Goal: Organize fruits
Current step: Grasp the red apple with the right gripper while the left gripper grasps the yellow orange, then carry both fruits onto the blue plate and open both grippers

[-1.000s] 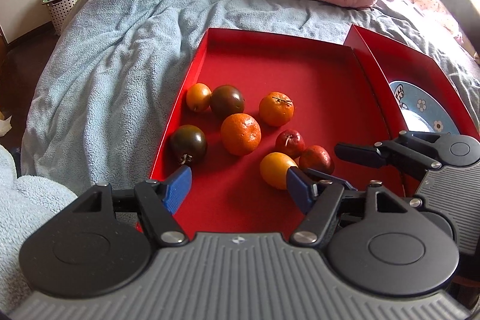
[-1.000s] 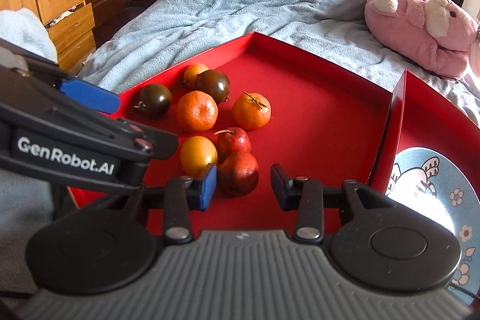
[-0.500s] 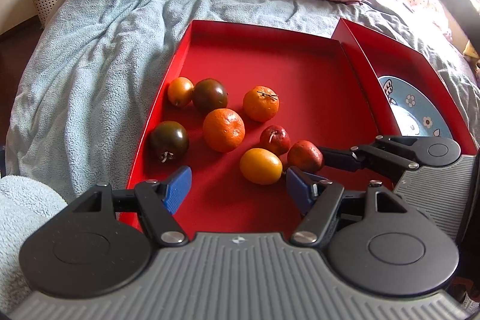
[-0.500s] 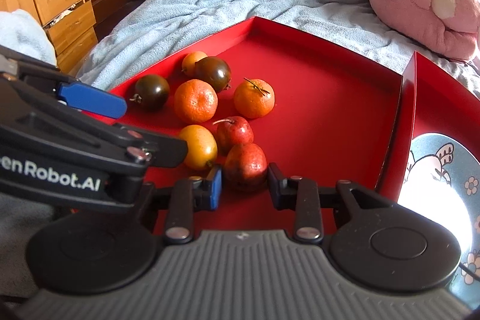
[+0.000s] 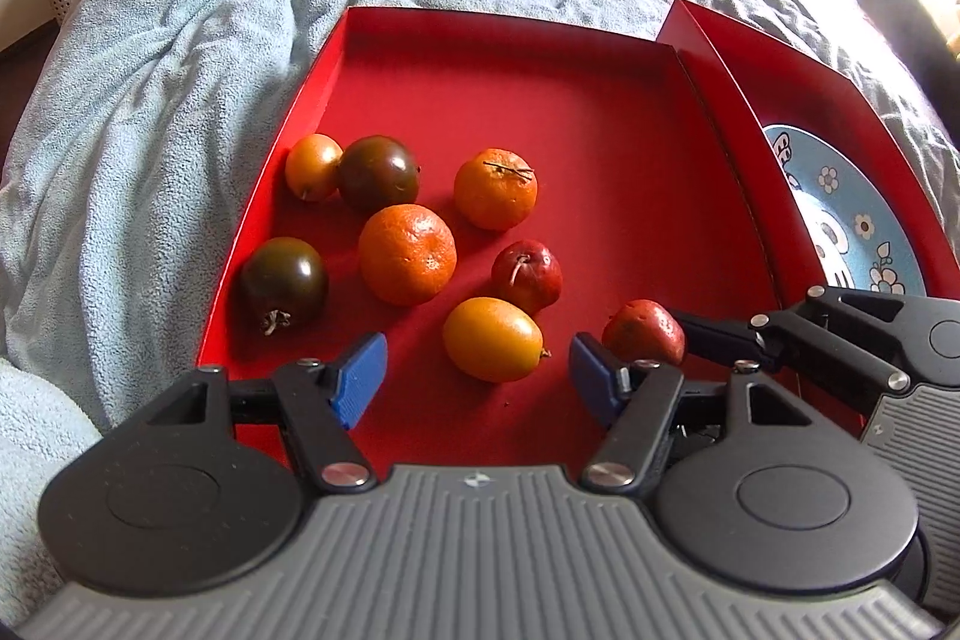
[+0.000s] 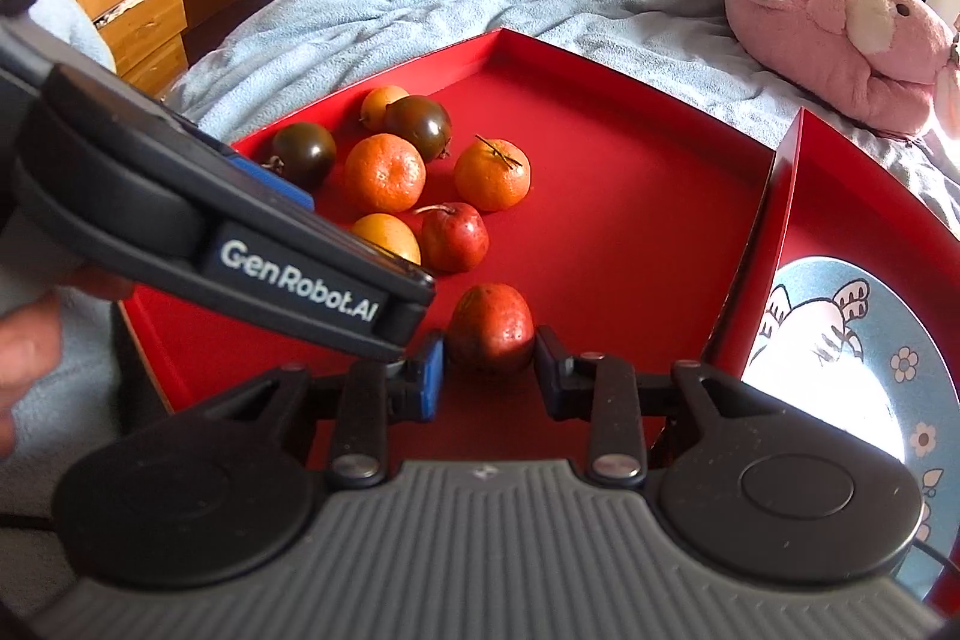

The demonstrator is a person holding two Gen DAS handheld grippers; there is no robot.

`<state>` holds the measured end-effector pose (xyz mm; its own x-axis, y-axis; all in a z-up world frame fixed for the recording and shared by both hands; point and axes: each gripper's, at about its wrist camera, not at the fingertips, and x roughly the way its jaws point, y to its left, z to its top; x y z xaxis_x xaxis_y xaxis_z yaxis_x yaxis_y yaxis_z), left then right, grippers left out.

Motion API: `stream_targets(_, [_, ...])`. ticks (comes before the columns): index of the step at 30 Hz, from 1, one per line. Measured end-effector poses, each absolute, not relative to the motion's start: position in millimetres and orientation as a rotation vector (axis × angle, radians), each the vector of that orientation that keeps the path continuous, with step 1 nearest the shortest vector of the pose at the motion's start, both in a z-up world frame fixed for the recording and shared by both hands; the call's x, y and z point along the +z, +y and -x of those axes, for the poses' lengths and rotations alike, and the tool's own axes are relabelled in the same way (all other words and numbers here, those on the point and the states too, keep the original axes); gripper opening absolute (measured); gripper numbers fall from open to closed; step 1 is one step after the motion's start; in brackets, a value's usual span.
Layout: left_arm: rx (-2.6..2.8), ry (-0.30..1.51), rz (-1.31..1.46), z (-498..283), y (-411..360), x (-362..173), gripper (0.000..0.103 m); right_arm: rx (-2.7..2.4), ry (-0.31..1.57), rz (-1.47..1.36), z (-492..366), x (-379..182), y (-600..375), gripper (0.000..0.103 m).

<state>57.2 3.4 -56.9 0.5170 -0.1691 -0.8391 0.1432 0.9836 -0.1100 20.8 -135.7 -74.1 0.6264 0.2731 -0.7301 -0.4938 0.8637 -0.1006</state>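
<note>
Eight fruits sit in the red tray (image 5: 456,40) on the bed (image 5: 180,40). Seven of them form a loose group toward the tray's left edge: a small orange fruit (image 5: 312,166) touching a dark tomato (image 5: 379,172) nearest the far left part, a second dark tomato (image 5: 283,283) close to the left wall, two mandarins (image 5: 408,254) (image 5: 495,188) in the middle, a small red fruit with a stem (image 5: 527,275), and a yellow-orange fruit (image 5: 492,338) near the front edge. The eighth, a red fruit (image 6: 491,328), lies apart toward the front right; the right claw (image 6: 489,376) is clenched on it, both pads touching its sides. The left claw (image 5: 474,376) is released, spread wide above the tray's front edge, with the yellow-orange fruit just ahead between its blue fingers (image 5: 359,379). A second red tray (image 6: 840,196) abuts the first on the right and holds a blue patterned plate (image 6: 900,340). A pink plush toy (image 6: 840,40) lies on the bed beyond the trays.
</note>
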Motion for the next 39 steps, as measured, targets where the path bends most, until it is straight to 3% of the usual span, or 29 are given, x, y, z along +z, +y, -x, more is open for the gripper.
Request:
stream_targets(3, [-0.197, 1.045, 0.031, -63, 2, -64, 0.056, 0.444, 0.774, 0.307, -20, -73, -136, 0.035])
stream_targets(10, [-0.214, 1.03, 0.029, -65, 0, -66, 0.047, 0.437, 0.755, 0.34, -15, -71, -136, 0.035])
stream_targets(39, [-0.162, 0.91, -0.07, -38, -9, -34, 0.047, 0.392, 0.623, 0.25, 24, -23, -174, 0.035])
